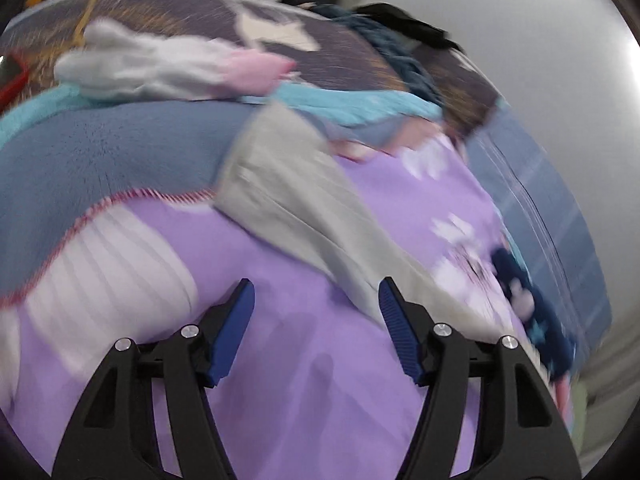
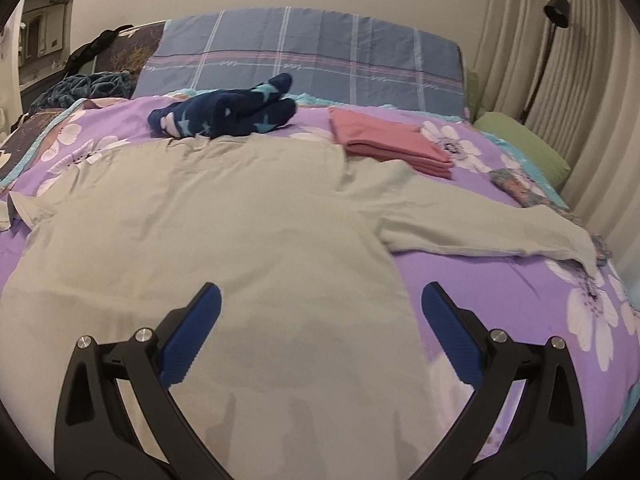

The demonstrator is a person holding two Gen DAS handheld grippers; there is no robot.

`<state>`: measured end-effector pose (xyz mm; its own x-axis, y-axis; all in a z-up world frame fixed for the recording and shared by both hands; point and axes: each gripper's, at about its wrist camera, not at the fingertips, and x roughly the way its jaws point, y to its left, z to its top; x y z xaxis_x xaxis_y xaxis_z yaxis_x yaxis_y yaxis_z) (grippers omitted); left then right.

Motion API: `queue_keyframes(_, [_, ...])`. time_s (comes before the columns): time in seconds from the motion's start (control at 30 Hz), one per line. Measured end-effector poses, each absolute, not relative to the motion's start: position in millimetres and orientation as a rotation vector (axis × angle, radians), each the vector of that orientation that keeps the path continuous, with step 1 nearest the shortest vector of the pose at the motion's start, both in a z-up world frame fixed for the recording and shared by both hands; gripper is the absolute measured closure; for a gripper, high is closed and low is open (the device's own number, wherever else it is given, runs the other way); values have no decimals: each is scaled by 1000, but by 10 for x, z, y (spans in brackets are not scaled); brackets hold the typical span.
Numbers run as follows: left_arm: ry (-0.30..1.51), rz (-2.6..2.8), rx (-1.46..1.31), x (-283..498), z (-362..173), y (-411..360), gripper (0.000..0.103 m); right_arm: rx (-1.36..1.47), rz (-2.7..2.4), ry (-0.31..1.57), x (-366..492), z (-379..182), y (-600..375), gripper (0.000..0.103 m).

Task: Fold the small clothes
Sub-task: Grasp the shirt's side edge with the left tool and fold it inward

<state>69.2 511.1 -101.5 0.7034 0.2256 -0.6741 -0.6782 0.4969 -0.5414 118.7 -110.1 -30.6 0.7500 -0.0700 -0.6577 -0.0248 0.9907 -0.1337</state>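
Left wrist view, blurred: left hand-held gripper (image 1: 316, 332) released, jaws apart and holding nothing, above the purple floral bedspread (image 1: 304, 400), just beside one sleeve of the pale grey shirt (image 1: 288, 196). Probably lined up to take that sleeve.

Right wrist view: right hand-held gripper (image 2: 320, 336) likewise released over the shirt's (image 2: 208, 232) lower right edge. Spread flat, sleeves out, apparently for folding. Folded pink garment (image 2: 388, 144) and navy starred socks (image 2: 228, 110) parked near the plaid pillow (image 2: 320, 48); curtains (image 2: 580, 80) alongside the bed.

The left gripper (image 1: 316, 292) and right gripper (image 2: 320, 296) look alike: each has 2 matte black, angular arms with triangular cut-outs, 4 round silver screw heads, and fingers (image 2: 192, 336) faced with ribbed, deep-blue pads.
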Motion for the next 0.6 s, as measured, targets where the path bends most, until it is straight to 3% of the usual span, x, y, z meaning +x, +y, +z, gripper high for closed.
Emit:
queue_keyframes(0.17, [539,673,-881,863,-904,5322,37,-141,8,737,1297,-348,-909,2])
queue_keyframes(0.23, [558,714,-816,971,-864,5394,58,-131,28,744,1323,-362,-859,2])
queue_keyframes(0.27, [565,702,-813,1016,-870,5436,95,-124,39,746,1334,-366,-842,2])
queue_keyframes(0.3, [570,683,-837,1035,-882,5473,101,-122,43,746,1343,-366,-837,2])
queue_keyframes(0.43, [530,634,-797,1163,-614,5316,102,-121,49,747,1365,-377,-858,2])
queue_keyframes(0.6, [488,339,-546,1671,229,4234,102,-53,29,772,1402,-400,-1042,2])
